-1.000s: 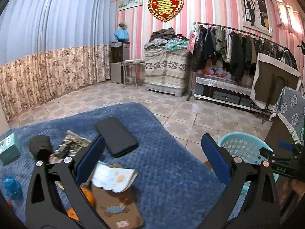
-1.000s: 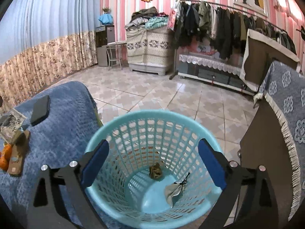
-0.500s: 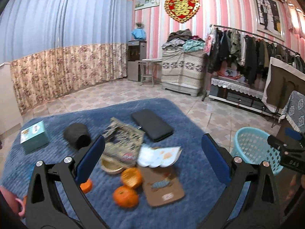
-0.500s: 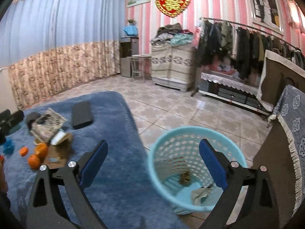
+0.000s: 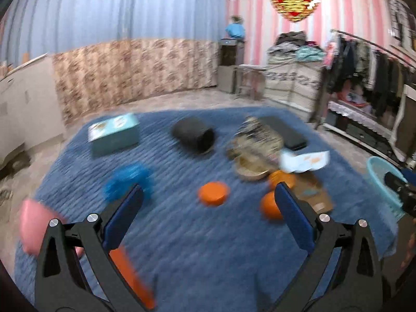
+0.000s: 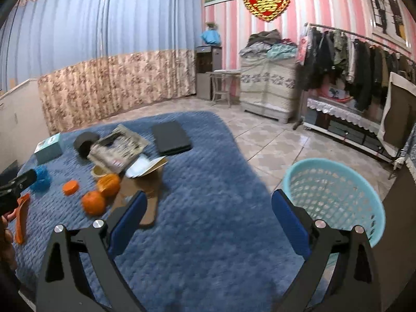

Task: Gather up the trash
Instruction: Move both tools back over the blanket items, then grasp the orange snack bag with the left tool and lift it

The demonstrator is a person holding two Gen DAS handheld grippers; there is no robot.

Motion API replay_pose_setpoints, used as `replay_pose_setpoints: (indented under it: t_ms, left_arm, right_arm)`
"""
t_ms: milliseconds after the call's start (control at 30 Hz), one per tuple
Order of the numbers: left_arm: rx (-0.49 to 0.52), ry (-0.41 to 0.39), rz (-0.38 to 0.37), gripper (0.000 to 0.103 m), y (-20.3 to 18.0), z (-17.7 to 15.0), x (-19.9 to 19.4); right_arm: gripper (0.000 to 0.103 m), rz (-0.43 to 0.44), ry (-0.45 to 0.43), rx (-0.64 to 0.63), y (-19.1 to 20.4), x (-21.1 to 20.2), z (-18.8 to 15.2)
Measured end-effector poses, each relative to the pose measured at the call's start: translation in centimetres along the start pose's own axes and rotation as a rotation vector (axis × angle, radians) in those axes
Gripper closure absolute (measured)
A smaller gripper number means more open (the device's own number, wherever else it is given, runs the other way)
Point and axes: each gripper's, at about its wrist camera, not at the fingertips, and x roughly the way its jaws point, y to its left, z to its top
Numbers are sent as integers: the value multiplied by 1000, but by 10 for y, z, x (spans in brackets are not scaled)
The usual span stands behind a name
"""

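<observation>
On the blue blanket [image 6: 208,208] a scatter of things waits: a crumpled printed wrapper [image 6: 118,148], a torn white packet [image 6: 145,165], orange peel pieces [image 6: 70,187], a whole orange [image 6: 93,202], a flat strip of brown cardboard [image 6: 145,202], a black case [image 6: 170,137], a teal box [image 6: 48,148] and a dark cup lying on its side [image 5: 193,135]. Both tools are spread wide and hold nothing: the left gripper [image 5: 206,215] hangs over the near part of the blanket with a round orange peel [image 5: 213,193] just ahead between its fingers, and the right gripper [image 6: 208,221] hovers above bare blanket, with the trash pile off to its left and the light blue basket [image 6: 335,182] on the floor to its right. The risk, as I judge it, lies in sorting: the whole orange, the case and the box sit close among the real rubbish, so a hasty grab could sweep a keeper into the basket. The left view is smeared by motion, so closing now could miss the thin peel or pinch the soft blanket instead. The basket also stands off the blanket's edge, and a light scrap released early could flutter onto the tiles.
</observation>
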Motion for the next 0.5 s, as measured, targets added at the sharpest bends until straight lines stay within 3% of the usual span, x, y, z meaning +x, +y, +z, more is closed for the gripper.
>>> replay_pose_setpoints:
  t_ms: [167, 500]
  left_arm:
    - [-21, 17, 92, 5, 40, -21, -9]
    - [-76, 110, 140, 9, 72, -58, -2]
  right_arm:
    - [9, -28, 19, 13, 12, 7, -9]
    - [9, -7, 87, 54, 13, 17, -21]
